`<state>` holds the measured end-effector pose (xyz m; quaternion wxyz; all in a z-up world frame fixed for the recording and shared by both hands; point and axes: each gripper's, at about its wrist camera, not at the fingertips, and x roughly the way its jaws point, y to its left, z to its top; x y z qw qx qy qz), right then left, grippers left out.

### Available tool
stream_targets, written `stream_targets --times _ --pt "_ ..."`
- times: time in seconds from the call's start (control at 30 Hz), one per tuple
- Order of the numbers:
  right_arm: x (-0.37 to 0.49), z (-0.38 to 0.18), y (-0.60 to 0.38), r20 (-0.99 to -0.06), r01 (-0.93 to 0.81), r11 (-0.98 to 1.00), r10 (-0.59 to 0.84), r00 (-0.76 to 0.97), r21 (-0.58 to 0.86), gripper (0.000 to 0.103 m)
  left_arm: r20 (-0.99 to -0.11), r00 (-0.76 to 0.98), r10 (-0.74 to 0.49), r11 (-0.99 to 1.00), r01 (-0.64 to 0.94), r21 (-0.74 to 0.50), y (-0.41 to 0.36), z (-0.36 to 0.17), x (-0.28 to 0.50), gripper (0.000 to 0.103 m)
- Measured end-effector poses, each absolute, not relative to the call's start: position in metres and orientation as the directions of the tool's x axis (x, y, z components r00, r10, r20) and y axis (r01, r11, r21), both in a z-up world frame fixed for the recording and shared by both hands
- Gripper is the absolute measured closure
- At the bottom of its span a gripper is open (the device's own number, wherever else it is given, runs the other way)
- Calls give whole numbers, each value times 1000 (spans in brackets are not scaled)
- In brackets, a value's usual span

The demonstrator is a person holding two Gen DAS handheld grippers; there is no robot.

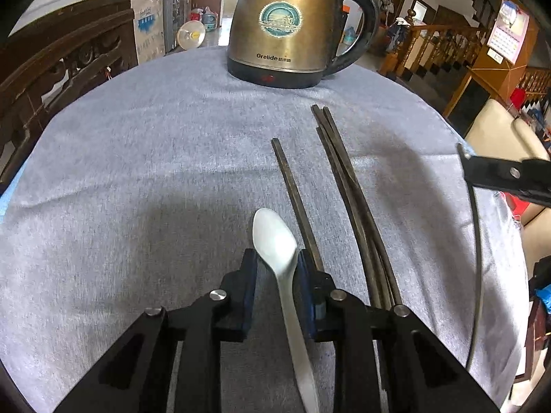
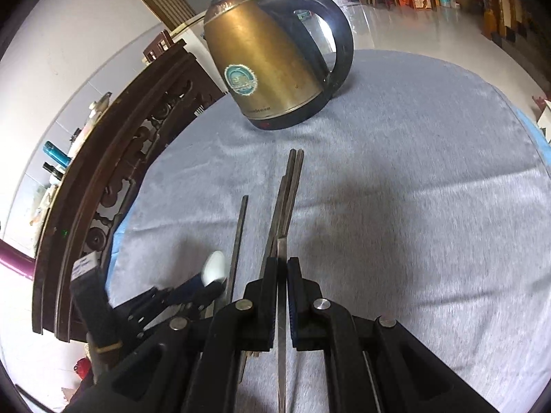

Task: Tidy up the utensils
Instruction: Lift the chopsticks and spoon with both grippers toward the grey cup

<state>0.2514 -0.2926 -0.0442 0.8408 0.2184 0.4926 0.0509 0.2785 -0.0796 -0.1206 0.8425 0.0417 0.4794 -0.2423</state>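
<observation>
My left gripper (image 1: pixel 276 264) is shut on a white plastic spoon (image 1: pixel 275 237), bowl pointing forward, just above the grey cloth. A single dark chopstick (image 1: pixel 292 192) lies just right of it, and a bundle of three dark chopsticks (image 1: pixel 347 186) lies further right. My right gripper (image 2: pixel 282 265) is shut on a thin dark chopstick (image 2: pixel 281 251) held edge-on, over the near end of the bundle (image 2: pixel 289 189). The single chopstick (image 2: pixel 239 234) lies to its left. The left gripper with the spoon (image 2: pixel 214 267) shows at lower left in the right wrist view.
A brass-coloured electric kettle (image 1: pixel 286 31) stands at the far side of the round table covered by a grey cloth (image 1: pixel 137 172). A carved dark wooden chair (image 1: pixel 51 69) stands at the left edge. A cream seat (image 1: pixel 499 127) is beyond the right edge.
</observation>
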Motion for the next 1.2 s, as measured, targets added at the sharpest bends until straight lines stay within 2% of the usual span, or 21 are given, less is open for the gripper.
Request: stream_targets --times 0.07,0.13,0.2,0.3,0.7,1.2 --pt "245 -41 -291 -797 123 896 307 520 426 97 -826 427 -368 884 436 -168 -80 -121 281 80" --pt "236 -36 -289 -784 112 894 315 535 435 97 -825 437 -359 892 420 -166 -78 -121 281 90" --pt "227 -30 -286 -774 103 898 305 555 428 97 -821 441 -363 898 402 -182 -73 -121 280 91" --pt "213 -21 -284 -756 87 898 306 578 431 97 -809 459 -367 907 370 -201 -62 -119 276 98" --pt "132 24 -282 -647 64 922 217 731 382 97 -702 600 -384 920 314 -234 -6 -63 214 98" --pt "26 99 -277 -417 103 933 53 907 344 97 -460 792 -401 916 338 -217 23 37 99 98"
